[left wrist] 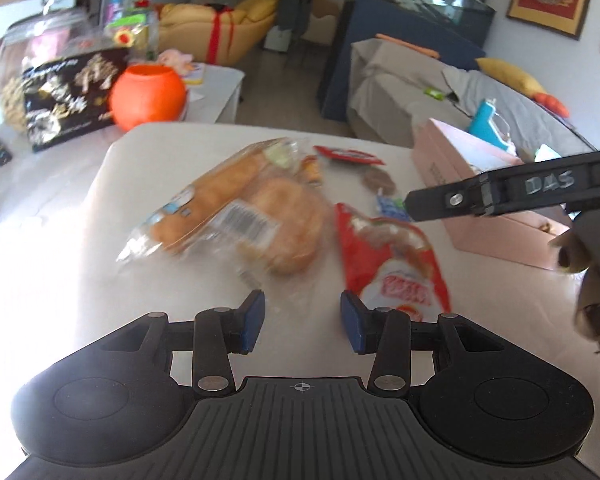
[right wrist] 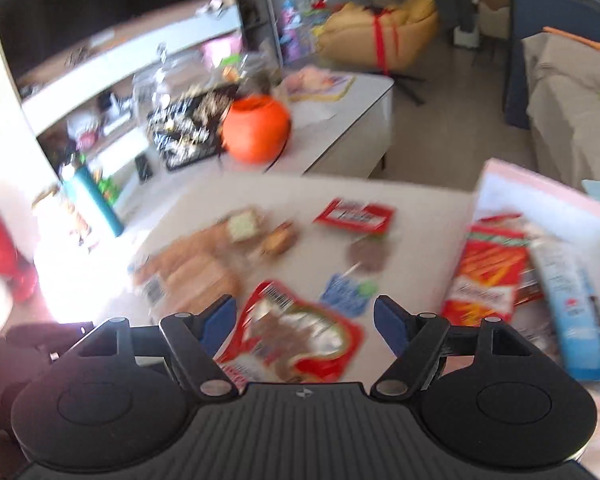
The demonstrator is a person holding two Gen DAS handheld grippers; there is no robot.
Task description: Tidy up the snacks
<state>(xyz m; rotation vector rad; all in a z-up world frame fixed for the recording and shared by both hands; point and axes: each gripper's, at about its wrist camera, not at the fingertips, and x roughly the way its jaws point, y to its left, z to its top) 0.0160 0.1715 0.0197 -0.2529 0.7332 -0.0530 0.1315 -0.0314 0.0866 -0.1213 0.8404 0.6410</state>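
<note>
Snacks lie on a white table (left wrist: pixel 140 200). A clear bag of bread (left wrist: pixel 240 216) lies in the middle, with a red snack packet (left wrist: pixel 392 260) to its right. Behind them lie a small red packet (left wrist: pixel 348 155), a brown round snack (left wrist: pixel 380 182) and a small blue packet (left wrist: pixel 388 204). My left gripper (left wrist: pixel 302 322) is open and empty, just in front of the bread and the red packet. My right gripper (right wrist: pixel 304 322) is open and empty above the red packet (right wrist: pixel 296 336). Its arm shows in the left wrist view (left wrist: pixel 512 190). A pink box (right wrist: pixel 548 216) at right holds several snack packs (right wrist: pixel 488 276).
An orange round pot (left wrist: pixel 148 96) and a black patterned box (left wrist: pixel 68 96) stand on a second white table behind. A grey sofa (left wrist: pixel 480 92) lies at the back right. A teal bottle (right wrist: pixel 94 200) stands at the left. The right wrist view is blurred.
</note>
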